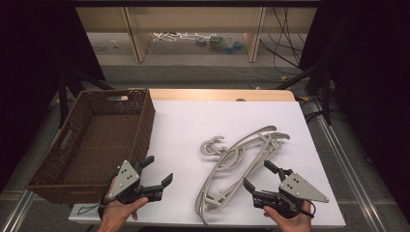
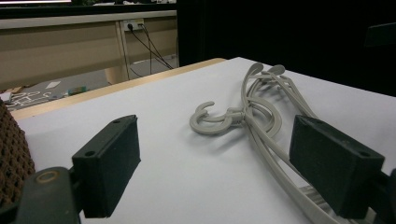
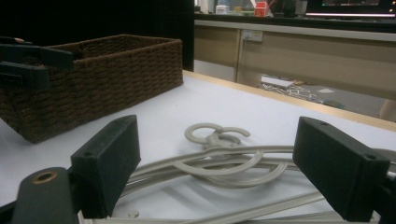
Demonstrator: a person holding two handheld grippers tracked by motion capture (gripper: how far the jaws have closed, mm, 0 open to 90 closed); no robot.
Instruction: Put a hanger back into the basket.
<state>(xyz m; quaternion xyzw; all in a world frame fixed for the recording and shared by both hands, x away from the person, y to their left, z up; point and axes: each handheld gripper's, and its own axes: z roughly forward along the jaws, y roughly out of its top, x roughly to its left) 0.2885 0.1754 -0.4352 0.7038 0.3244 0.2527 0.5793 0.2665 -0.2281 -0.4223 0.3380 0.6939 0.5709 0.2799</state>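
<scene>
A tangled bunch of pale grey plastic coat hangers (image 1: 239,164) lies flat on the white tabletop (image 1: 183,125), right of centre, its hooks curling toward the middle of the table and its long arms running back toward the near edge. The person's right gripper (image 1: 256,175) sits just beside the near end of the bunch, jaws spread wide, with nothing between them; in the right gripper view the hangers (image 3: 219,158) lie just past its black jaws. The left gripper (image 1: 158,170) hovers near the front edge, well to the left of the hangers, its jaws also spread and empty. Just beside it, a dark brown woven wicker basket (image 1: 140,121) with cut-out handles stands on the table's left side, overhanging the edge.
</scene>
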